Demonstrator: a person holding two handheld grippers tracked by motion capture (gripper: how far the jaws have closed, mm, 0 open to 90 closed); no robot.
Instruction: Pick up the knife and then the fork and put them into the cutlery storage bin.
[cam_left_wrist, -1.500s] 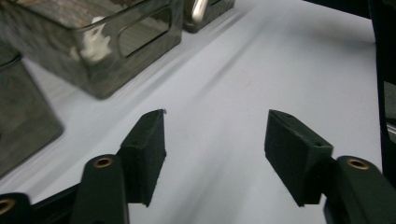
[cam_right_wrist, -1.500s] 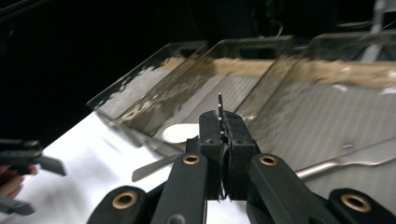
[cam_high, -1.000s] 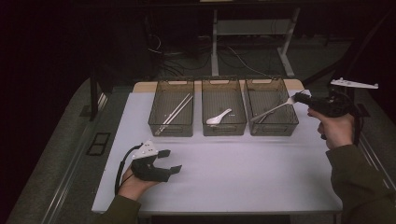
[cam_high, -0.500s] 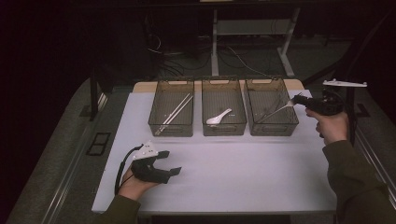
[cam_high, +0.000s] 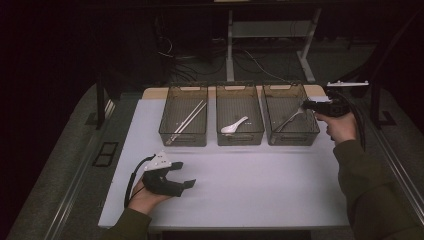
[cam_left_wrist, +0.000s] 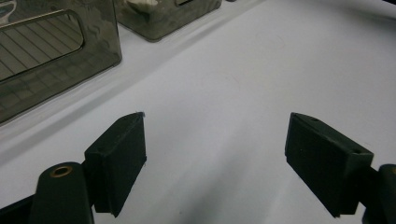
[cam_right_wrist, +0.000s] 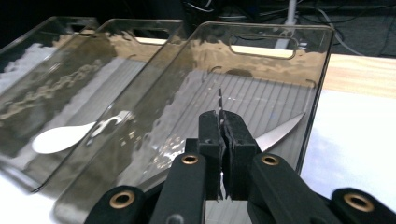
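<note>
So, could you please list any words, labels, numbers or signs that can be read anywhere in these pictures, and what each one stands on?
None can be read: no print shows on the three bins, the white spoon, the table or either gripper.
Top-left corner of the left gripper view: a pale mark behind the bin wall, too blurred to read.

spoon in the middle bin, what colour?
White. The small ceramic-looking spoon in the middle smoky transparent plastic bin shows best in the high view.
</note>
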